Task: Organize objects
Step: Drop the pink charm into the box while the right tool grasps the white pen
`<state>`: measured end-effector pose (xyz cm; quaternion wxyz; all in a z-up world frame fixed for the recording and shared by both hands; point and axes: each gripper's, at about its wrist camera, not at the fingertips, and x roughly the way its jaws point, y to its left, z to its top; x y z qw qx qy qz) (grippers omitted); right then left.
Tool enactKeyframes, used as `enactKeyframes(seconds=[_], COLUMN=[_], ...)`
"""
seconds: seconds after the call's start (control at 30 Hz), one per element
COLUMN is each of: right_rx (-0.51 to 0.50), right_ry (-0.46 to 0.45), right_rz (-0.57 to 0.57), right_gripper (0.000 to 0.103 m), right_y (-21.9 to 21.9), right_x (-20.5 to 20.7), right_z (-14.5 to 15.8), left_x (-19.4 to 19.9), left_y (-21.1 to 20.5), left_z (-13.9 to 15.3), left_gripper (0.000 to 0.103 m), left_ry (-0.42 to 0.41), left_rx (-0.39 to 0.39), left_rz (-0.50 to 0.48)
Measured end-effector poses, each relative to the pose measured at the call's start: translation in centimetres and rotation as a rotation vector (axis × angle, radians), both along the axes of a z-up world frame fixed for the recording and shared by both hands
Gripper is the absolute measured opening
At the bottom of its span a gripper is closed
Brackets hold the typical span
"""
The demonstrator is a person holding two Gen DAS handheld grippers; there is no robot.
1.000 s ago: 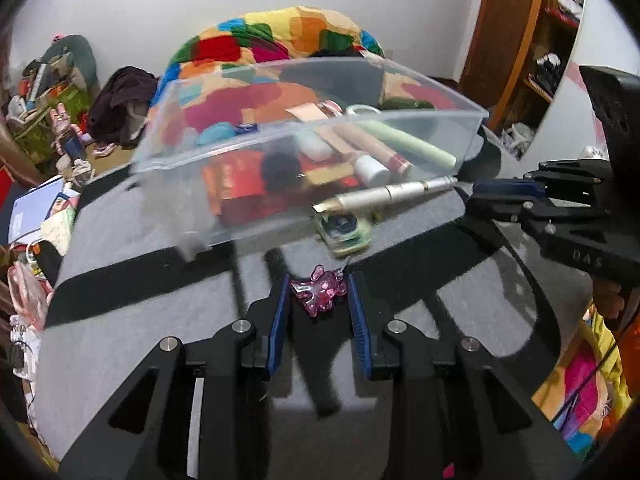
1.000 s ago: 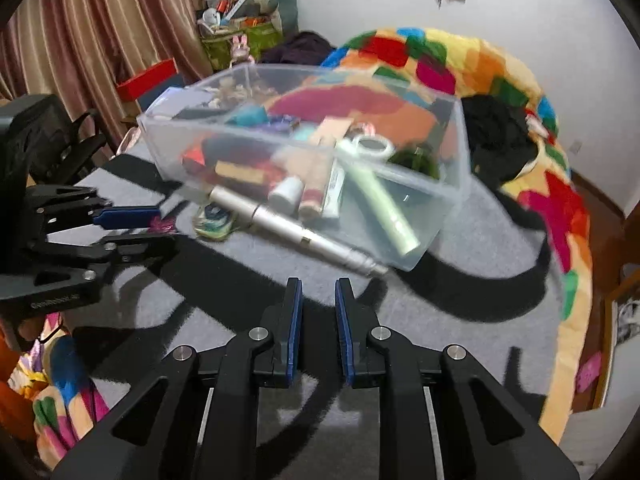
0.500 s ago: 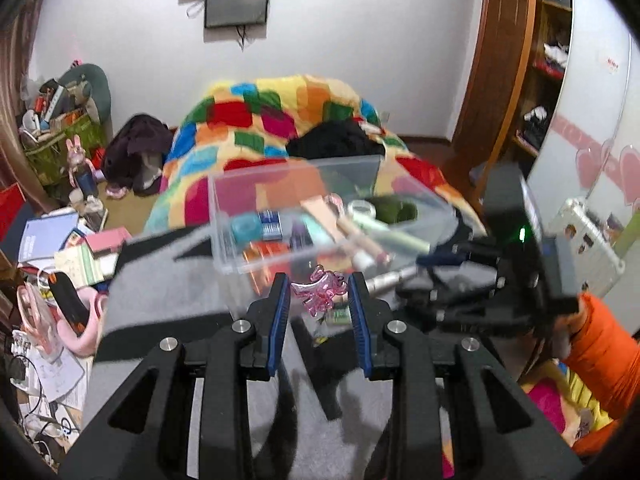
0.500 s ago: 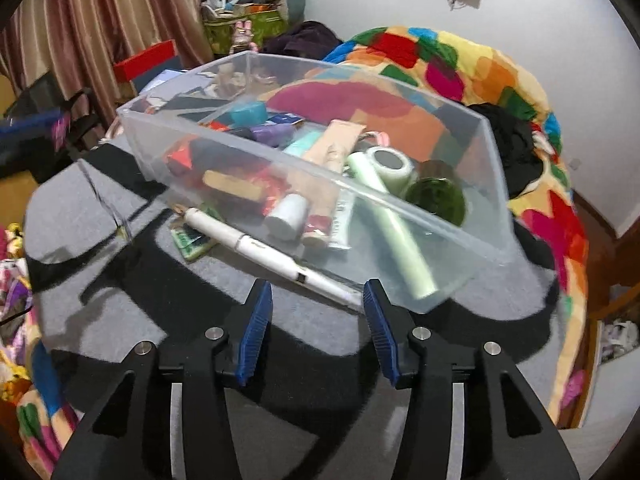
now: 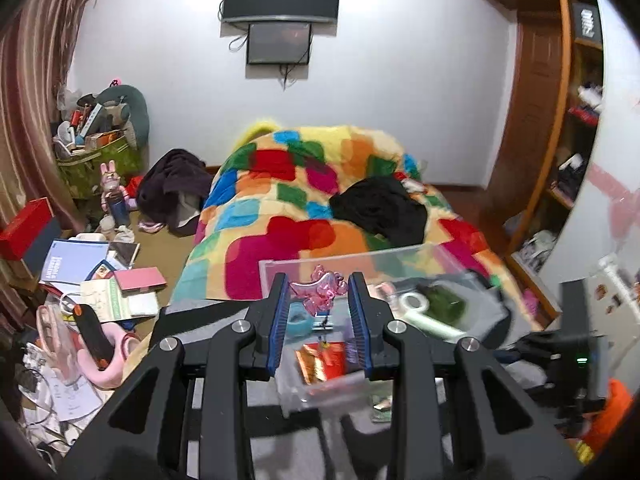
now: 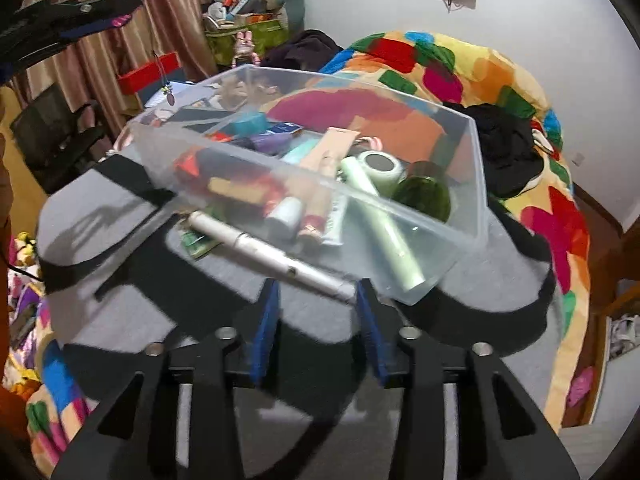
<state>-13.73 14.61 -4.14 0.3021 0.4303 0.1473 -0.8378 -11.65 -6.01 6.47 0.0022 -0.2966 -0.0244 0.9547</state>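
Observation:
My left gripper (image 5: 318,298) is shut on a pink translucent charm (image 5: 319,291) and holds it in the air above the clear plastic bin (image 5: 360,258). A thin strap with a small pendant hangs from it (image 6: 168,88). The left gripper shows at the top left of the right wrist view (image 6: 116,20). The clear bin (image 6: 478,184) holds several cosmetics, tubes and a tape roll. My right gripper (image 6: 318,296) is open, its tips on either side of a silver pen-shaped tool (image 6: 260,246) that lies on the grey table against the bin's near wall.
A small green patterned item (image 6: 196,242) lies under the silver tool's left end. The grey cloth with black stripes (image 6: 120,296) covers the table. A bed with a colourful blanket (image 6: 540,208) stands behind. Clutter fills the floor at the left (image 5: 92,280).
My left gripper lifted the pink charm off the table and carried it above the bin. My right gripper opened and moved forward to the silver tool.

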Motion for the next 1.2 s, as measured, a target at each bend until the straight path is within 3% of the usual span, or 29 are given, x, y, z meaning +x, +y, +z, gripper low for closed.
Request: enactKeyframes(seconds=[0.07, 0.27, 0.33, 0.47, 0.63, 0.87, 0.97, 1.1, 1.2], right_rx=[0.025, 0.009, -0.021, -0.033, -0.016, -0.028, -0.030, -0.024, -0.051], right_ry=[-0.011, -0.085, -0.120, -0.119, -0.071, -0.098, -0.112, -0.112, -0.129], right_rz=[-0.009, 0.022, 0.065, 0.155, 0.125, 0.121, 0.158, 0.182, 0.195], right_gripper=[0.054, 0.055, 0.055, 0.054, 0.055, 0.054, 0.047, 0.024, 0.021], right_y=[-0.2, 0.0, 0.2, 0.2, -0.1, -2.4, -3.7, -4.5, -3.8], right_x=[-0.6, -1.2, -0.7, 0.9, 0.6, -1.2, -1.3, -0.5, 0.2], right_z=[-0.6, -1.5, -1.4, -0.8, -0.3, -1.0, -1.1, -1.1, -1.0], left_x=[-1.4, -3.1, -2.7, -0.2, 2.3, 3.9, 3.6, 3.0, 2.7], left_y=[0.1, 0.4, 0.5, 1.1, 2.4, 4.3, 4.6, 5.1, 5.5], left_z=[-1.7, -5.6, -5.7, -4.8, -4.5, -7.5, -9.1, -10.7, -11.4], left_gripper=[0.029, 0.030, 0.033, 0.054, 0.057, 0.057, 0.057, 0.057, 0.057], left_ry=[-0.047, -0.175, -0.183, -0.136, -0.125, -0.216, -0.264, -0.321, -0.343], left_rx=[-0.021, -0.030, -0.016, -0.017, -0.029, -0.060, -0.059, -0.039, -0.047], left_rz=[0.006, -0.018, -0.033, -0.064, -0.118, -0.179, -0.190, -0.199, -0.198])
